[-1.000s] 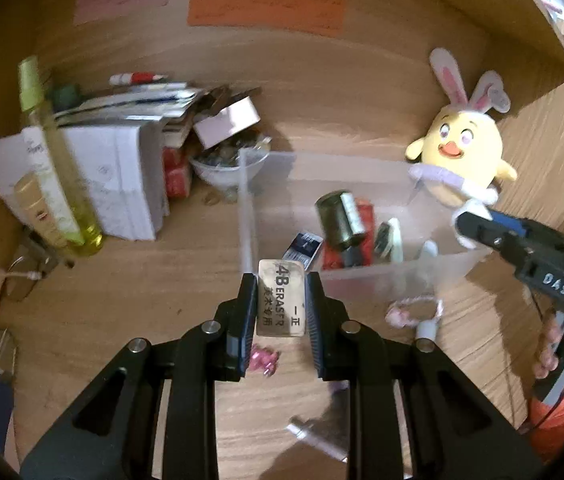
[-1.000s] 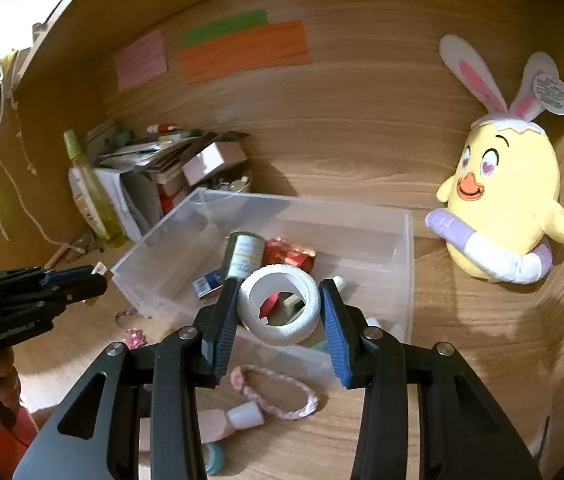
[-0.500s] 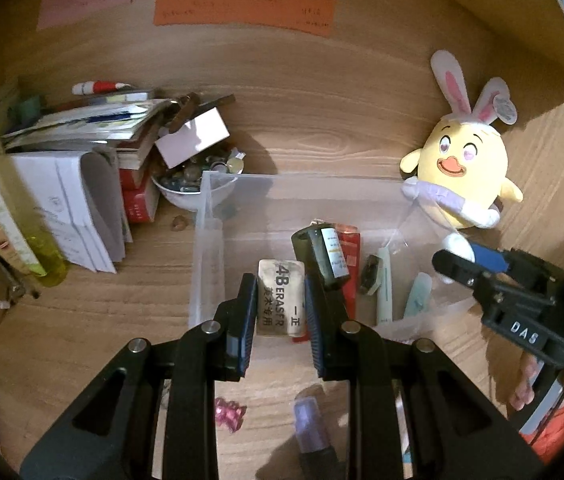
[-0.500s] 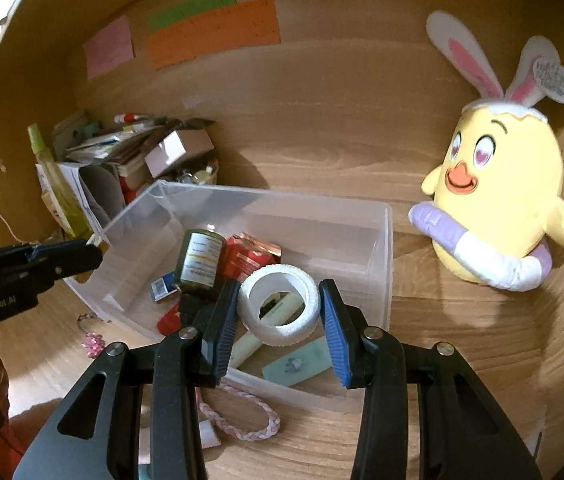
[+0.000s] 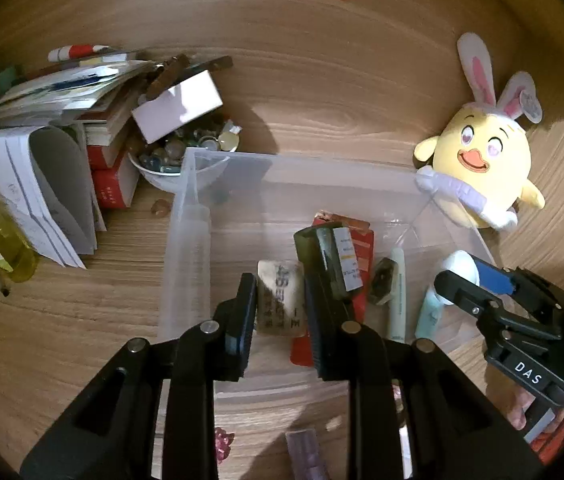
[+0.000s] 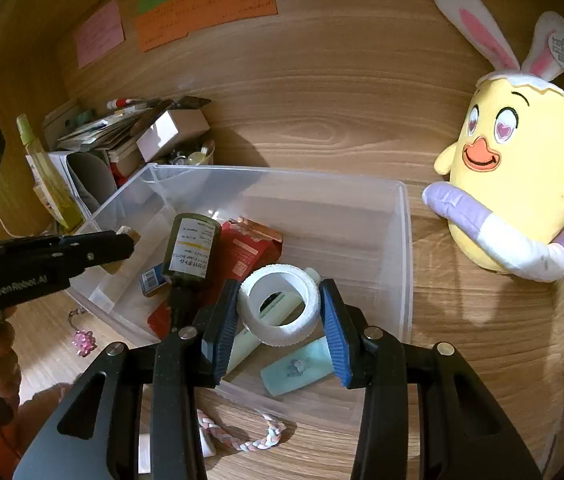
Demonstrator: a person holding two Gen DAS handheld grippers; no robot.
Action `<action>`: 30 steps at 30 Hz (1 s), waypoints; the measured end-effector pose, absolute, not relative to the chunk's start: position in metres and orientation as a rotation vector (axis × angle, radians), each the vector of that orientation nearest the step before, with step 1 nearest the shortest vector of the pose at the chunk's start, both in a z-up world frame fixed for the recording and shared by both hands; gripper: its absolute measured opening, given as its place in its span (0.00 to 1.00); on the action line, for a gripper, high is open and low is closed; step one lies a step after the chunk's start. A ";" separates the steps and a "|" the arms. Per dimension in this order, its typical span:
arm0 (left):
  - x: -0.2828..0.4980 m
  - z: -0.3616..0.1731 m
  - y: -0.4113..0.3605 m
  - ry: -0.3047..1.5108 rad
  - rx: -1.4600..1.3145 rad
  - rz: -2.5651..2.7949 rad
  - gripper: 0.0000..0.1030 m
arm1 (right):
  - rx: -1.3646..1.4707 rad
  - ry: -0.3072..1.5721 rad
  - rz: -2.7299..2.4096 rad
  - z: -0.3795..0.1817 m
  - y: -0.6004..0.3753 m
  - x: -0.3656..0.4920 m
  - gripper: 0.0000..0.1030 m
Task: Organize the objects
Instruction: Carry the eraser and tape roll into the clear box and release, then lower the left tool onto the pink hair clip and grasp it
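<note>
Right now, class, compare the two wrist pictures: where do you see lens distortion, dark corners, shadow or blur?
Left wrist view: fisheye bends the wood grain, corners are black, the plush chick is brightly lit, and the eraser print is slightly soft. Right wrist view: same curved edges, the clear bin casts little shadow, and the tape roll is sharp.

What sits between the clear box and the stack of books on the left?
A white bowl of glass pebbles sits between the clear box and the red books, touching the box's corner; the left wrist view shows it.

The wooden desk (image 6: 462, 340) carries a clear bin (image 6: 404, 240), a plush chick (image 6: 518, 184), stacked books (image 5: 62, 120), and a braided band (image 6: 250, 438).
</note>
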State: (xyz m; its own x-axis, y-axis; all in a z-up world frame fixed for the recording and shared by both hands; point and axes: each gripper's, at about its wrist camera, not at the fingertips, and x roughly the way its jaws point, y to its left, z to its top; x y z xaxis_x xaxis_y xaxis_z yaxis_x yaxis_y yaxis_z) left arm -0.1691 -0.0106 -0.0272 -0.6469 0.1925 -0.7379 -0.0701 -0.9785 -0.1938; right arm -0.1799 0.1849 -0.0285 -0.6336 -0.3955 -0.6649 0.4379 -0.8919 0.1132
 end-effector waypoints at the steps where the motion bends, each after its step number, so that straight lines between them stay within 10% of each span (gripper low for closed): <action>1: -0.169 -0.027 -0.010 -0.218 -1.239 2.721 0.23 | 0.993 0.081 -2.483 -0.029 0.185 -0.180 0.36; 8: -0.164 -0.021 -0.005 -0.204 -1.209 2.722 0.27 | 0.999 0.085 -2.486 -0.027 0.183 -0.177 0.44; 18: -0.129 0.007 -0.006 -0.171 -1.087 2.796 0.61 | 0.922 0.036 -2.526 -0.005 0.196 -0.156 0.69; 30: -0.082 0.015 -0.016 -0.140 -1.058 2.846 0.75 | 0.961 -0.015 -2.569 -0.007 0.219 -0.123 0.69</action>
State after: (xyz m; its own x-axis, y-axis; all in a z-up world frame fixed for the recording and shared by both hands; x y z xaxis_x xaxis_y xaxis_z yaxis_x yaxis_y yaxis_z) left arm -0.0815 -0.0161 0.0145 -0.7531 0.1271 -0.6456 -0.0632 -0.9906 -0.1213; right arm -0.1234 0.2185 -0.0069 -0.6858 -0.3669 -0.6286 0.3594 -0.9217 0.1458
